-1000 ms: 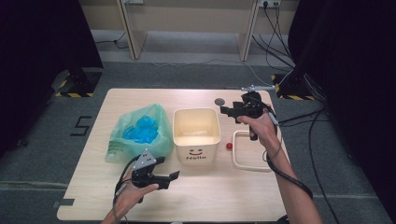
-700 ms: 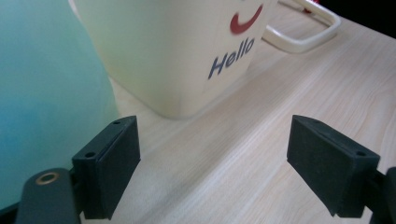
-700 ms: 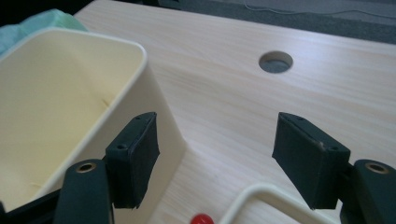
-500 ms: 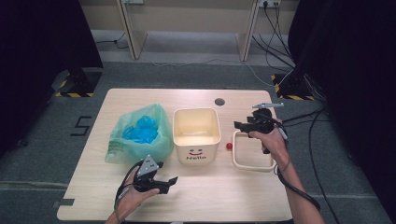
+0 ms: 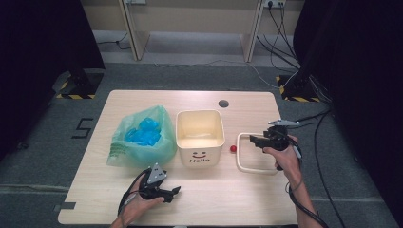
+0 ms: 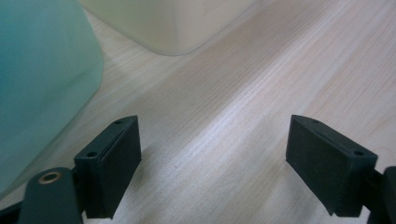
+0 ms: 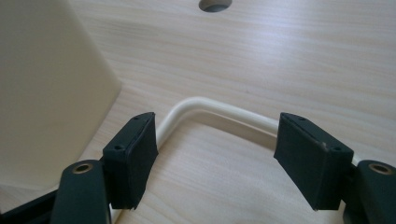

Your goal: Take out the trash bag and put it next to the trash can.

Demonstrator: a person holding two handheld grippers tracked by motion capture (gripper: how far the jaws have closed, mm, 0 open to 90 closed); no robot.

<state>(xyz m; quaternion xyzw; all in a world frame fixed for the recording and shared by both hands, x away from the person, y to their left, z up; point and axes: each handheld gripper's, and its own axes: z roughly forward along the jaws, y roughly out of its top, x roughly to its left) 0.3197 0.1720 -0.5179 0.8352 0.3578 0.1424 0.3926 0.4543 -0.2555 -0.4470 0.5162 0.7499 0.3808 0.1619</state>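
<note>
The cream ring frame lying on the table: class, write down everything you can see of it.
The cream ring frame is a rounded-square loop of smooth tube, plastic by its look, open in the middle. It lies flat on the wooden table, right of the cream bin, near a small red ball. The right gripper hovers open over it; whether they touch is unclear.

Looks like a lab or recording studio, not a home. Light wooden table [image 5: 142, 99] stands alone on grey carpet floor [image 5: 43, 156], with black curtains [image 5: 43, 38] on both sides and yellow-black hazard tape [image 5: 71, 96] on the stand bases. Loose black cables [image 5: 280, 28] run to a wall socket [image 5: 272, 4] at the back.
</note>
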